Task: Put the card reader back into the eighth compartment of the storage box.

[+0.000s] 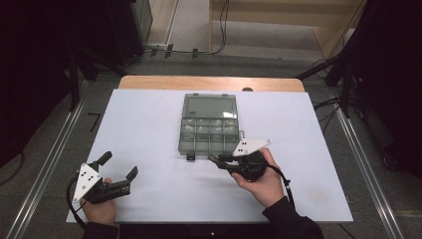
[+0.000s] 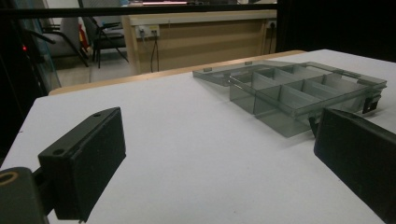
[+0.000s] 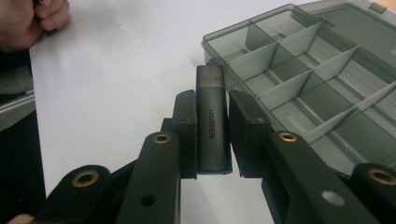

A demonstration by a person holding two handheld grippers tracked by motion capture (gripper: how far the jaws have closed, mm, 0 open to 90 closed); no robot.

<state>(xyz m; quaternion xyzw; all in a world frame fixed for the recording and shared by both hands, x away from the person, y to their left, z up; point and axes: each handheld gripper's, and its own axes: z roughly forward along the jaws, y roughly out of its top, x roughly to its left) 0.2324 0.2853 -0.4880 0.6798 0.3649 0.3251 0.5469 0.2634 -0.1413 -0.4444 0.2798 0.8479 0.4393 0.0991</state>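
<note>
A smoky clear plastic organiser box (image 1: 209, 130) lies open in the middle of the white table, lid flat behind it, its compartments (image 3: 299, 93) (image 2: 299, 93) looking bare. My right gripper (image 1: 217, 159) hovers at the box's near edge, shut on a dark grey metal adapter (image 3: 212, 126) marked UGREEN, its tip pointing at the box's near corner. My left gripper (image 1: 119, 167) stands open at the table's front left, well away from the box, with nothing between its black jaws. In the left gripper view both fingers (image 2: 88, 158) frame bare table.
The white table top (image 1: 149, 124) has free room all around the box. A wooden edge (image 1: 209, 82) runs along the far side. Cables and dark stands (image 1: 343, 79) sit on the floor beside and beyond the table. The person's left hand (image 3: 32, 18) appears top left in the right gripper view.
</note>
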